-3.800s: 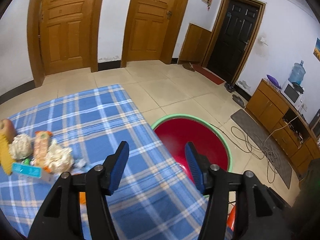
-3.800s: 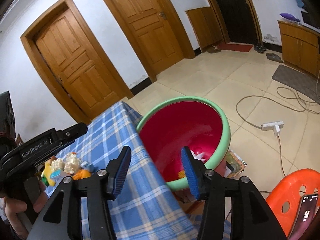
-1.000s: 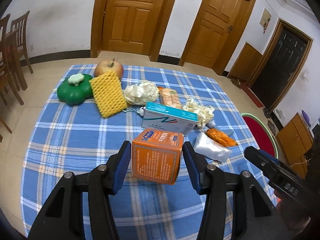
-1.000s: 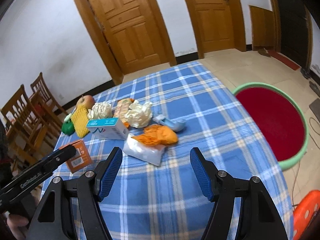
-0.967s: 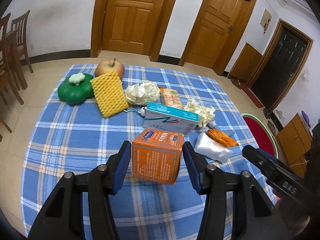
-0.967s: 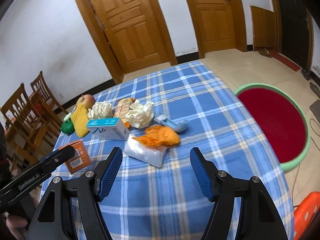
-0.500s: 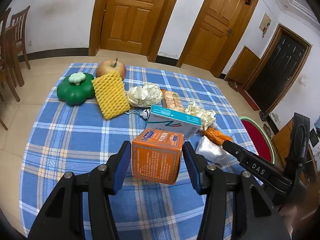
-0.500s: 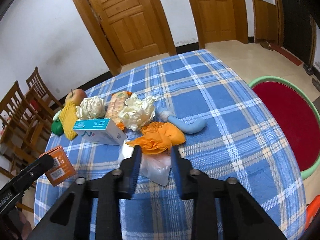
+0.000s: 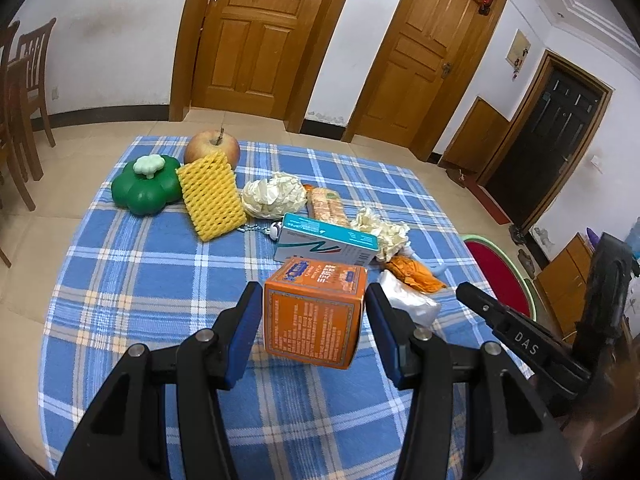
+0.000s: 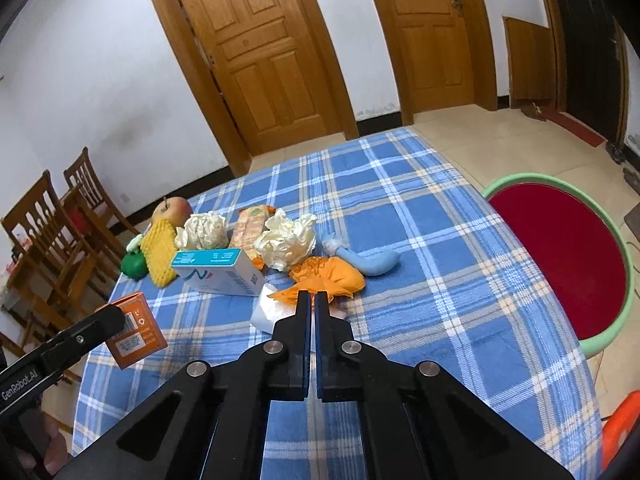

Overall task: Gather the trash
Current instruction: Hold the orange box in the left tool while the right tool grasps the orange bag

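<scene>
My left gripper (image 9: 310, 312) is open with its blue pads on either side of an orange carton (image 9: 314, 310) that stands on the blue checked tablecloth (image 9: 140, 280); the carton also shows in the right wrist view (image 10: 134, 330). My right gripper (image 10: 311, 300) is shut, its tips at the edge of a white plastic bag (image 10: 276, 310) and an orange crumpled wrapper (image 10: 328, 276); what it pinches is hidden. A red basin with a green rim (image 10: 560, 256) stands beside the table at the right.
On the cloth lie a teal-and-white box (image 9: 326, 242), two crumpled paper balls (image 9: 274, 196), a snack packet (image 9: 326, 208), a yellow foam net (image 9: 210, 200), an apple (image 9: 212, 148), a green lidded container (image 9: 146, 190) and a blue sock-like item (image 10: 370, 262). Wooden chairs (image 10: 52, 216) stand at the left.
My right gripper has closed from wide open to shut while moving down to the white bag and orange wrapper. My left gripper has stayed open around the orange carton.
</scene>
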The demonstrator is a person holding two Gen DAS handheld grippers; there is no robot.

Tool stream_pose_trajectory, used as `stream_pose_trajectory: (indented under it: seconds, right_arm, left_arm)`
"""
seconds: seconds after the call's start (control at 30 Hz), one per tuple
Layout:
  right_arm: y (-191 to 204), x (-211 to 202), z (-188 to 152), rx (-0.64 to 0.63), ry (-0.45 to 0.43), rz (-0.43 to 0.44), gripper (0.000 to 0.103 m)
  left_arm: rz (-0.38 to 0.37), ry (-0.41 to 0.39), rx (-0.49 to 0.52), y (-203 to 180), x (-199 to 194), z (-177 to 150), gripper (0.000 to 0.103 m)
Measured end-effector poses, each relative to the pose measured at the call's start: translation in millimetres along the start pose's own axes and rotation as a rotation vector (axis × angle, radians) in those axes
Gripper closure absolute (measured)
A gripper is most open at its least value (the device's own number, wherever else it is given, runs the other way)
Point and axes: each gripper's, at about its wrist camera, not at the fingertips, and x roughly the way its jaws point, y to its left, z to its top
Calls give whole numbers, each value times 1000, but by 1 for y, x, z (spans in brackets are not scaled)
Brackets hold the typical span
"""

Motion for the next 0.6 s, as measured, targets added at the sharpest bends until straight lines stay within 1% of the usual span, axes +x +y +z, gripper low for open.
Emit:
stream_pose_trajectory:
  seconds: [0.17, 0.23, 0.27, 0.3, 0.5, 0.6]
  right_arm:
    - [5, -1, 0, 20, 14, 6, 93]
    - [8, 1, -1, 23, 18, 0, 86]
    - [9, 3, -1, 28, 19, -5, 79]
    - [9, 4, -1, 34, 19, -9, 76]
    - [14, 23, 3, 26, 33, -51, 75]
    - [10, 33, 6, 47, 37, -70, 75]
  left_arm:
    - [3, -17, -2, 3, -8, -2, 50]
    - [2, -20, -10, 7, -11, -2, 50]
    - [2, -23, -13, 8, -12, -3, 50]
    - [1, -26, -16, 10, -13, -3, 50]
    - [0, -29, -37, 20, -11, -2, 50]
    - [4, -24, -40, 23, -9, -3, 50]
